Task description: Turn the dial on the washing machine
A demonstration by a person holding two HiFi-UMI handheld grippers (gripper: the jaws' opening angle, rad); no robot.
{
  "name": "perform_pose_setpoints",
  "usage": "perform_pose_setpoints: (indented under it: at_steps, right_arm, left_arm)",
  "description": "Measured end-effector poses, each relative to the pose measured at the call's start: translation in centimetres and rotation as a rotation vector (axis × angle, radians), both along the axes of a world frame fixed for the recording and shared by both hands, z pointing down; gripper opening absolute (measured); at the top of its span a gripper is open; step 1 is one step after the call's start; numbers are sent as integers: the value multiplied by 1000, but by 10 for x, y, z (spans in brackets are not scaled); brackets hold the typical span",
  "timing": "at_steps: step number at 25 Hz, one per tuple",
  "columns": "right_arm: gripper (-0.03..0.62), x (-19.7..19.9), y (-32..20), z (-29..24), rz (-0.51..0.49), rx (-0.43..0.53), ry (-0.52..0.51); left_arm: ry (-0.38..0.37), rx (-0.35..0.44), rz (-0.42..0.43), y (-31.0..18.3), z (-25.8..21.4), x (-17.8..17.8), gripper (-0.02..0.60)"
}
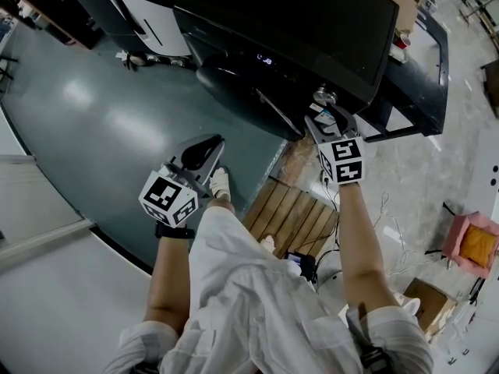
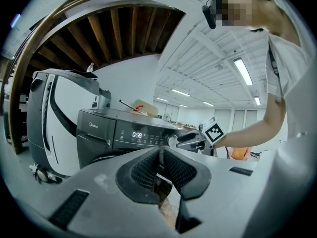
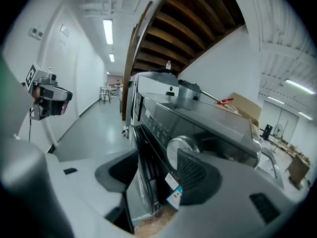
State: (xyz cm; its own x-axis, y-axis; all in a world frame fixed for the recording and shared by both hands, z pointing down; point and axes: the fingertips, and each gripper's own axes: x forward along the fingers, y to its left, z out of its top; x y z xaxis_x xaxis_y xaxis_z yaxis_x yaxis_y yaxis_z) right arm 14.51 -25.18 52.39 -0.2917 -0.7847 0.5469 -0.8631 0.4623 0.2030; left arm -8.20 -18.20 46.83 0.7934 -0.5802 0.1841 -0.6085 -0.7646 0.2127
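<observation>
Upper centre of the head view, the right gripper (image 1: 327, 114) holds its jaws wide apart and empty, one pad just beside the dial (image 1: 325, 96) on the washing machine (image 1: 312, 22). Left of centre, the left gripper (image 1: 209, 148) has its jaws pressed together on nothing.

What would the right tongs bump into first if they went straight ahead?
Probably the silver dial on the washing machine. The open right tongs point at it, and it looks very close, though depth is hard to judge.
</observation>
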Motion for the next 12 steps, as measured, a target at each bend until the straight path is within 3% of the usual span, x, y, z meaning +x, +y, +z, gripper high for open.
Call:
perform_pose_setpoints:
  at_steps: [8, 12]
  right_arm:
    - [244, -6, -21, -19, -40, 53, 90]
    - [252, -6, -19, -31, -39, 91, 86]
  left_arm:
    - [3, 2, -1, 1, -1, 0, 29]
    - [3, -1, -2, 2, -1, -1, 29]
